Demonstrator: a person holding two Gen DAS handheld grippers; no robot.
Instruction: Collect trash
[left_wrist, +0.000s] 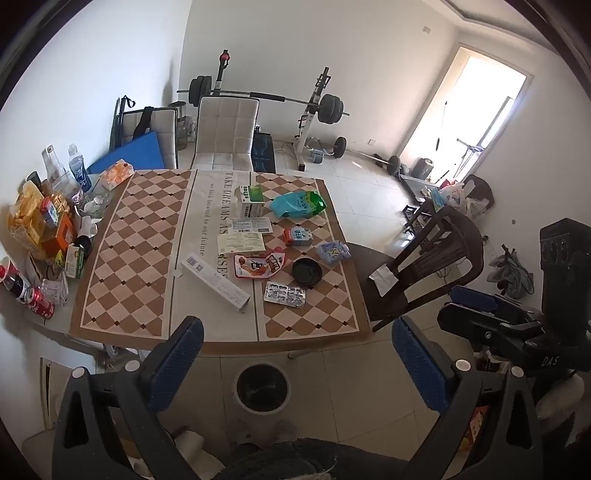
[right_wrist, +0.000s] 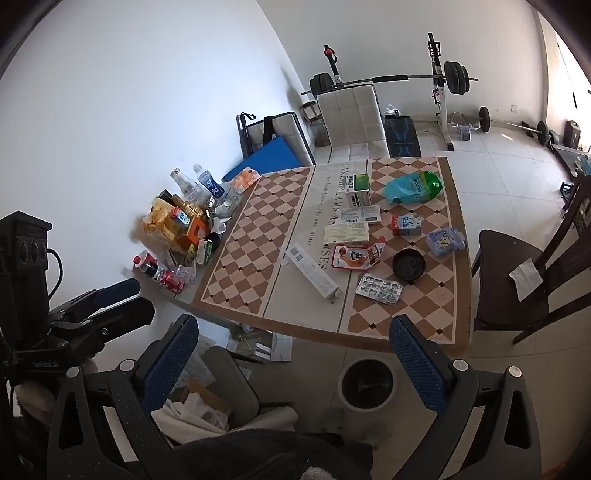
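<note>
**A:** Why are your left gripper (left_wrist: 297, 350) and right gripper (right_wrist: 293, 349) both spread wide and holding nothing?

**B:** You haven't picked yet. The white box (left_wrist: 216, 281) lies near the table's (left_wrist: 122, 258) front edge, the pill sheet (left_wrist: 284, 294) right of it. The bin (left_wrist: 262, 386) waits on the floor below that edge.

Both grippers: black frames, blue textured pads (left_wrist: 183, 354), silver round screws (right_wrist: 460, 364)
</note>
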